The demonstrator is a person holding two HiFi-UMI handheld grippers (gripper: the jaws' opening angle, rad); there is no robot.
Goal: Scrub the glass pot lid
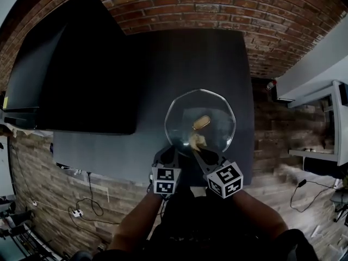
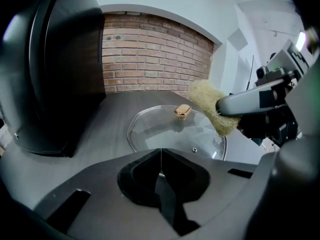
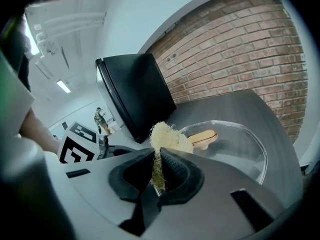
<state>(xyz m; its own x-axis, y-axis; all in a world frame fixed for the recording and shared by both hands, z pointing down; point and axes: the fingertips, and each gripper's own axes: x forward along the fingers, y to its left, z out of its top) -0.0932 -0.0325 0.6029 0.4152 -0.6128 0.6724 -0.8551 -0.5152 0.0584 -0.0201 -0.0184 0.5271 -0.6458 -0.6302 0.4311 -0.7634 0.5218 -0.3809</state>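
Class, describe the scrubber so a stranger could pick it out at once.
On the dark table lies a glass lid with a gold knob. Over its near side, the right gripper pinches the scrubber, the only pale yellow, fibrous tuft there.

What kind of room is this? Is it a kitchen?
Probably not a kitchen. It looks more like a lab or studio: there is a bare brick wall, loose cables on the floor, and a dark table with just a glass lid on it.

Left tongs closed, right tongs clamped (adjacent)
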